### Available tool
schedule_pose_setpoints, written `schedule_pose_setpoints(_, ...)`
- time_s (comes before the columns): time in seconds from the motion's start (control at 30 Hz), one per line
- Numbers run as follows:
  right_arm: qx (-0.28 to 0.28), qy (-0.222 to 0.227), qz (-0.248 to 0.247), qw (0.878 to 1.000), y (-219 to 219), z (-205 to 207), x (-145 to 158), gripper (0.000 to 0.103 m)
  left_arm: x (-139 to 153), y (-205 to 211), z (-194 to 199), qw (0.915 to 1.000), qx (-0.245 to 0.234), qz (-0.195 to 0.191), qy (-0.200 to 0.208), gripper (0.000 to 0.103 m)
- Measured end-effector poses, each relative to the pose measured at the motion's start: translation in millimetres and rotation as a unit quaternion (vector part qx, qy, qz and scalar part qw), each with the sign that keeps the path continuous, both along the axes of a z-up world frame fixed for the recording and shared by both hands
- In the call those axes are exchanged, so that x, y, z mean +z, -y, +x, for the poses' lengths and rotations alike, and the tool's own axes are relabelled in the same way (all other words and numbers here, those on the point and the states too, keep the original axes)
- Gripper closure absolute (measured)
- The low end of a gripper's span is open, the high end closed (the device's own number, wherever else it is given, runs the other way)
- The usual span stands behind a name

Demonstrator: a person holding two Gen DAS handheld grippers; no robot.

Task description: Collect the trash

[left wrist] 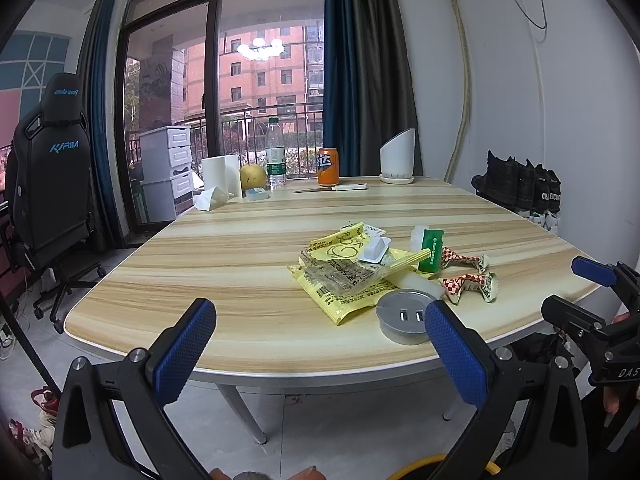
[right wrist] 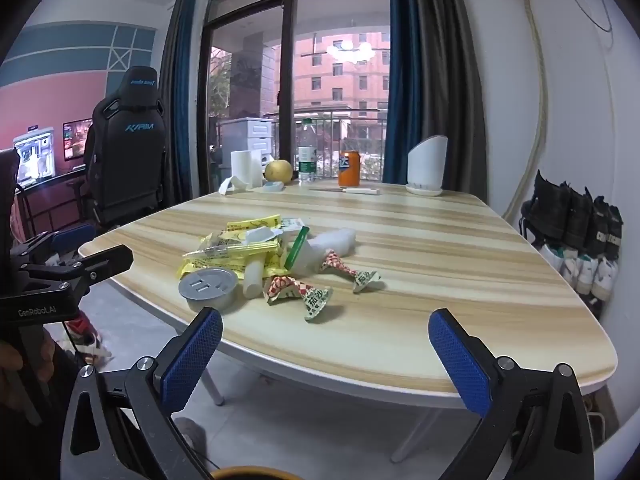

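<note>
A trash pile lies near the front edge of the wooden table (left wrist: 192,280). It holds yellow wrappers (left wrist: 340,280) (right wrist: 236,254), a green packet (left wrist: 431,250) (right wrist: 298,245), a small white tub (left wrist: 374,250) and two red-checkered wrappers (left wrist: 468,280) (right wrist: 298,288). My left gripper (left wrist: 322,348) hangs open off the table edge, short of the pile, with nothing between its fingers. My right gripper (right wrist: 326,356) is also open and empty, just before the edge and facing the checkered wrappers. Each gripper shows in the other's view: the right gripper (left wrist: 576,292), the left gripper (right wrist: 90,248).
A round metal socket (left wrist: 406,316) (right wrist: 208,286) sits beside the pile. At the far end stand an orange can (left wrist: 328,166), a bottle (left wrist: 275,152), a pear (left wrist: 253,176), a knife (left wrist: 332,189) and a white holder (left wrist: 398,156). A gaming chair (left wrist: 52,160) stands left, shoes (left wrist: 520,188) right.
</note>
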State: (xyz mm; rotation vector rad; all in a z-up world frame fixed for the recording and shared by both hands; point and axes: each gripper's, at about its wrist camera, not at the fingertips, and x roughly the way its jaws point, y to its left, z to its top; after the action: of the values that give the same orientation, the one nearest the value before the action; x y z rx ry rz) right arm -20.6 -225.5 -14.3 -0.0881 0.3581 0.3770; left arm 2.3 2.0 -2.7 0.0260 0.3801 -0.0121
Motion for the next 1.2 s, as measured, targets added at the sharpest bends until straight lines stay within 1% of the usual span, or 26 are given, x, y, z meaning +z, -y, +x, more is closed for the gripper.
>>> schedule_pose_setpoints(0.37, -0.003, 0.002, 0.0, 1.0, 1.1, -0.6, -0.9, 0.0, 0.0, -0.3, 0.3, 0.9999, -0.01, -0.003, -0.002, 0.001)
schedule_pose_setpoints(1.2, -0.004, 0.001, -0.003, 1.0, 1.3, -1.2, -0.7, 0.0, -2.2, -1.1, 2.8, 0.9998, -0.015, -0.011, -0.007, 0.001)
